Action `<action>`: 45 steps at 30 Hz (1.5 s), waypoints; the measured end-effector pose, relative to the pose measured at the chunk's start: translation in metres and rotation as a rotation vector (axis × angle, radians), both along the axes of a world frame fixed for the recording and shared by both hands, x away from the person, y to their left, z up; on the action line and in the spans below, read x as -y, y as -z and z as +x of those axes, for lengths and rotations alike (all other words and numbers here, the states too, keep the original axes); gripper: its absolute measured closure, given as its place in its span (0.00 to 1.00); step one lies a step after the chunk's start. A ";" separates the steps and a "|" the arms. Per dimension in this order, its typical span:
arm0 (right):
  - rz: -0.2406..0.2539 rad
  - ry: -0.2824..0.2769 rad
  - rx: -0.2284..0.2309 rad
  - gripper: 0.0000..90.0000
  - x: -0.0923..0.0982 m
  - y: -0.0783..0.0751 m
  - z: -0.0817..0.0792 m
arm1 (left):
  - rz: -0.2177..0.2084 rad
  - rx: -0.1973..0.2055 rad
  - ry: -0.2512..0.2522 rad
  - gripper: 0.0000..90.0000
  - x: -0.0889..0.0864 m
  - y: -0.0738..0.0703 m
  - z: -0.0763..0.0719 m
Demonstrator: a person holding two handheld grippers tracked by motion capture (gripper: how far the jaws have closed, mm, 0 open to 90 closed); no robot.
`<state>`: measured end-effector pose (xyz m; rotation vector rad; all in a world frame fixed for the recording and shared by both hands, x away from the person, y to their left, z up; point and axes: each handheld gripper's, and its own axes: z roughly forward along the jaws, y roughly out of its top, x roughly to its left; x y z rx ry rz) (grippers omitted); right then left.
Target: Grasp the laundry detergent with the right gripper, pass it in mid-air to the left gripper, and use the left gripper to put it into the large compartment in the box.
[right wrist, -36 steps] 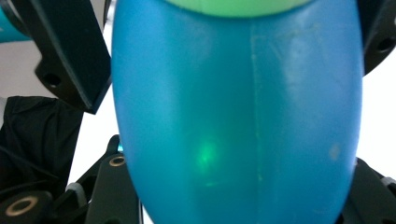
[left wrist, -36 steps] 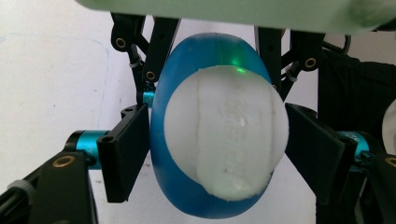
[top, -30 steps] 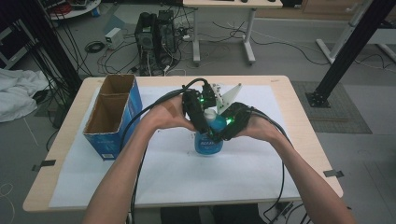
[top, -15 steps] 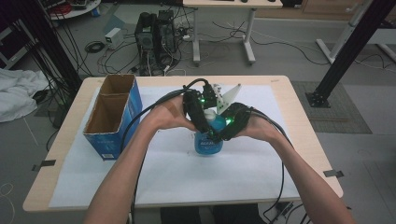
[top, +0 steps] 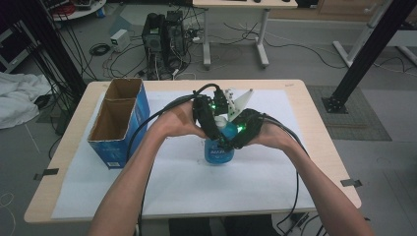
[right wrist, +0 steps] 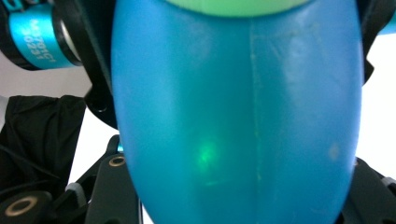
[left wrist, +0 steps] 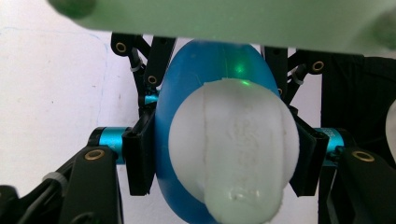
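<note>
Between the left claw [left wrist: 219, 168] jaws sits the frosted white rounded cap [left wrist: 233, 154], clamped after they just closed. Below the cap, the right claw [right wrist: 233, 140] grips the smooth translucent blue bottle [top: 219, 147]. Bottle stands mid white-papered surface [top: 275, 187]; left of the bottle, an open blue cardboard box [top: 118, 123].

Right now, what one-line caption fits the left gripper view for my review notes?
Left gripper shut on the white cap of a blue plastic bottle, seen from above over a white table cover.
</note>
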<state>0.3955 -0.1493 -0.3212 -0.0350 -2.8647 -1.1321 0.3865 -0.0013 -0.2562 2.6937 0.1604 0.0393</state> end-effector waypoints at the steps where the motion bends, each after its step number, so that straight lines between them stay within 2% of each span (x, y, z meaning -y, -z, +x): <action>1: -0.002 -0.011 0.006 0.50 0.000 0.001 0.001 | 0.005 0.000 0.002 0.42 0.000 0.000 0.001; 3: -0.016 -0.028 0.024 0.50 0.000 0.002 0.002 | 0.014 -0.004 0.002 0.43 0.000 0.000 0.001; 7: 0.005 -0.035 0.025 0.50 0.001 0.000 0.003 | -0.017 -0.006 -0.004 0.43 -0.004 -0.002 0.000; 8: 0.018 -0.049 0.040 0.50 0.001 0.001 0.005 | -0.032 -0.001 -0.011 0.43 -0.004 -0.003 -0.001; 9: 0.027 -0.039 0.054 0.50 0.002 0.000 0.005 | -0.037 0.006 -0.019 0.43 -0.004 -0.004 -0.002; 11: 0.030 -0.045 0.066 0.50 0.002 0.000 0.005 | -0.023 0.013 -0.002 0.43 -0.005 -0.005 -0.002; 12: 0.035 -0.053 0.091 0.49 0.002 0.000 0.005 | -0.027 0.011 -0.007 0.43 -0.004 -0.005 -0.003; 13: 0.035 -0.053 0.091 0.49 0.002 0.000 0.005 | -0.027 0.011 -0.007 0.43 -0.004 -0.005 -0.003; 14: 0.018 -0.032 0.062 0.49 0.001 -0.001 0.002 | -0.004 0.016 0.004 0.43 -0.004 -0.005 -0.002; 16: 0.012 -0.042 0.060 0.49 0.001 0.000 0.003 | -0.007 0.015 0.003 0.43 -0.003 -0.004 -0.003; 17: 0.026 -0.025 0.081 0.49 0.000 0.000 0.002 | 0.001 0.014 0.008 0.43 -0.003 -0.005 -0.003; 18: 0.018 -0.016 0.065 0.49 0.000 0.000 0.001 | -0.006 0.019 0.005 0.43 -0.003 -0.005 -0.003; 19: 0.031 -0.023 0.011 0.49 0.000 0.000 -0.002 | -0.004 0.017 0.005 0.43 -0.003 -0.005 -0.003; 20: 0.025 -0.047 0.069 0.49 0.001 0.000 0.002 | 0.003 0.020 0.017 0.43 -0.003 -0.006 -0.002; 22: 0.025 -0.047 0.069 0.49 0.001 0.000 0.002 | 0.001 0.020 0.017 0.43 -0.004 -0.007 -0.002; 23: 0.035 -0.043 0.085 0.49 0.000 0.000 0.002 | 0.001 0.020 0.017 0.43 -0.004 -0.007 -0.002; 24: 0.034 -0.045 0.068 0.48 0.001 -0.001 0.002 | 0.006 0.014 0.015 0.43 -0.005 -0.007 -0.003; 25: 0.036 -0.046 0.085 0.48 0.000 0.000 0.002 | -0.004 0.016 0.014 0.43 -0.005 -0.007 -0.003; 27: 0.029 -0.047 0.071 0.48 0.000 0.000 0.001 | -0.001 0.017 0.018 0.43 -0.005 -0.007 -0.003; 33: 0.026 -0.056 0.094 0.46 0.000 0.000 0.001 | 0.009 0.013 0.012 0.43 -0.003 -0.006 -0.003; 34: 0.031 -0.033 0.044 0.46 -0.001 -0.001 -0.003 | 0.009 0.013 0.012 0.43 -0.003 -0.006 -0.003; 36: 0.031 -0.033 0.044 0.46 -0.001 -0.001 -0.003 | 0.005 0.021 0.018 0.43 -0.003 -0.006 -0.004; 37: 0.022 -0.035 0.012 0.43 0.000 0.000 -0.006 | 0.002 0.026 0.014 0.43 -0.003 -0.006 -0.004; 39: 0.024 -0.029 0.005 0.41 0.000 -0.002 -0.007 | 0.005 0.025 0.013 0.43 -0.004 -0.006 -0.004; 40: 0.024 -0.029 0.005 0.41 0.000 -0.002 -0.007 | 0.005 0.025 0.013 0.43 -0.004 -0.006 -0.004; 42: 0.023 -0.028 0.055 0.38 -0.001 0.001 -0.004 | 0.013 0.025 0.011 0.43 -0.004 -0.006 -0.005; 44: 0.010 -0.048 0.070 0.37 0.000 0.000 -0.002 | 0.016 0.022 0.009 0.43 -0.005 -0.006 -0.005; 45: 0.013 -0.041 0.076 0.37 0.000 0.001 -0.002 | 0.015 0.025 0.012 0.43 -0.005 -0.005 -0.005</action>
